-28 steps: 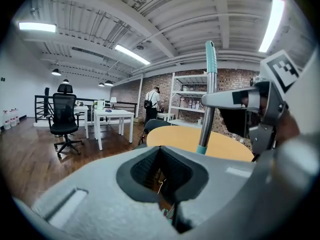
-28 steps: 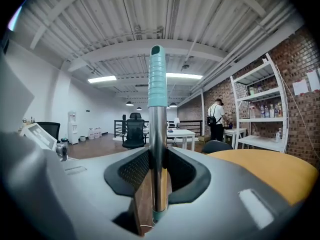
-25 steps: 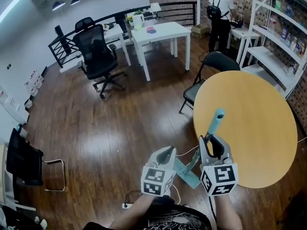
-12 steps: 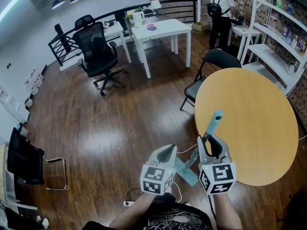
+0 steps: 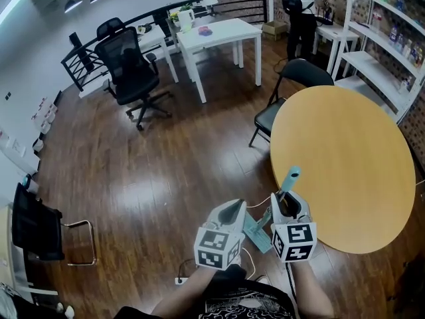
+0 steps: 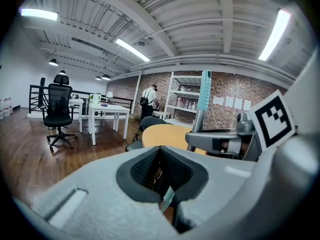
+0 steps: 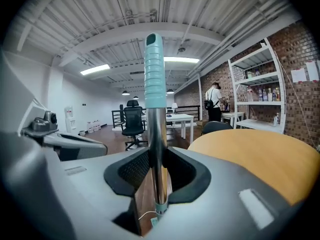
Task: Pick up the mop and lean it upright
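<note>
A dark wooden floor [image 5: 166, 171] is filling most of the head view. A round yellow table [image 5: 345, 151] is taking up the 3 o'clock side. White shelves [image 5: 385, 58] are running along the brick wall at 2 o'clock, and a white table [image 5: 219, 35] is standing at 12 o'clock. A black office chair [image 5: 129, 75] is sitting at 11 o'clock. A black folding chair [image 5: 295, 78] is standing just beside the round table's far edge. A person [image 5: 300, 12] with a backpack is standing at 1 o'clock, facing away.

The mop [image 5: 289, 178] is standing close to upright at 6 o'clock, near the round table's edge at that table's 8 o'clock. Its flat teal head is lying on the floor between the two grippers. Whether the handle is touching the table's edge cannot be told.

The right gripper [image 5: 285, 208] is clamping the mop's metal handle [image 7: 156, 134], with its dark pads pressing on both sides below the teal grip. The left gripper [image 5: 230, 212] is hovering just beside it at its 9 o'clock. Its jaws are standing together, with nothing between them [image 6: 161, 171].
</note>
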`<control>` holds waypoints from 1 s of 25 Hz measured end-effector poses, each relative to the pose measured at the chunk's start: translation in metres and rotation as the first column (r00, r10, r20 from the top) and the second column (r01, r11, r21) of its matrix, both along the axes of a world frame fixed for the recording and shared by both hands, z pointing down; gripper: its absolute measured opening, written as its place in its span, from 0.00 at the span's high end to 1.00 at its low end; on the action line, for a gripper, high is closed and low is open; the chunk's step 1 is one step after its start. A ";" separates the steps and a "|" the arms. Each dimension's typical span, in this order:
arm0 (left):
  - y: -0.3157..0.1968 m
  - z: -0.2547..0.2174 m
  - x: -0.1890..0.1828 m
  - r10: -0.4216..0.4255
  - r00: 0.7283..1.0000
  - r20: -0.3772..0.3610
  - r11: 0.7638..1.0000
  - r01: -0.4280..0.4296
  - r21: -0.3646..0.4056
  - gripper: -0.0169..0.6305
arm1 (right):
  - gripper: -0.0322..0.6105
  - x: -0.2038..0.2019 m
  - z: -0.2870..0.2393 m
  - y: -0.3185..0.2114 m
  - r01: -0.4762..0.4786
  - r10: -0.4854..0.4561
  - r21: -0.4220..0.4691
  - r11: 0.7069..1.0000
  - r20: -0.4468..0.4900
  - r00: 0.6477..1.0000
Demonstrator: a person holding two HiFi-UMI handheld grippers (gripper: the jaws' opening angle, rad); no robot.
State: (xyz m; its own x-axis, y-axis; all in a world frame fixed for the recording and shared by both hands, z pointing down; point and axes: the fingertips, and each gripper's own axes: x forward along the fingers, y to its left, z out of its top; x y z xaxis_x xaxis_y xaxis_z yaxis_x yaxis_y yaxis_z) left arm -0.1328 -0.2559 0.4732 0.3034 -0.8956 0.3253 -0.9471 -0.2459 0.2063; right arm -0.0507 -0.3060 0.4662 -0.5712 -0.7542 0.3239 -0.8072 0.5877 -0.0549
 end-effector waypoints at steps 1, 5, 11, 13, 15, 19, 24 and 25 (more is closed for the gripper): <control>-0.002 0.000 0.001 0.005 1.000 0.000 1.000 -0.005 -0.001 0.97 | 0.79 0.000 0.005 -0.001 0.000 0.000 -0.008 1.000 -0.004 1.000; -0.011 0.000 0.003 0.027 1.000 0.002 1.000 -0.027 -0.004 0.97 | 0.79 0.001 0.025 -0.009 -0.015 0.014 -0.043 0.999 -0.021 1.000; -0.025 0.005 0.007 0.068 0.998 0.006 0.998 -0.068 -0.009 0.97 | 0.79 0.000 0.055 -0.022 -0.029 0.028 -0.066 0.997 -0.016 0.999; -0.027 0.006 0.011 0.085 0.996 0.007 0.996 -0.085 -0.010 0.97 | 0.79 0.004 0.067 -0.024 -0.042 0.041 -0.083 0.996 -0.016 0.999; -0.030 0.006 0.014 0.100 0.995 0.009 0.995 -0.100 -0.010 0.97 | 0.79 0.007 0.074 -0.026 -0.058 0.057 -0.092 0.994 -0.010 0.998; -0.038 0.005 0.017 0.128 0.992 0.014 0.992 -0.127 -0.012 0.97 | 0.79 0.009 0.076 -0.034 -0.073 0.073 -0.075 0.994 -0.003 0.997; -0.040 0.007 0.028 0.162 0.987 0.013 0.987 -0.162 -0.018 0.97 | 0.79 0.022 0.078 -0.043 -0.115 0.116 -0.073 0.991 0.006 0.993; -0.040 0.007 0.029 0.168 0.986 0.013 0.986 -0.168 -0.018 0.97 | 0.79 0.025 0.078 -0.045 -0.125 0.127 -0.079 0.989 0.011 0.992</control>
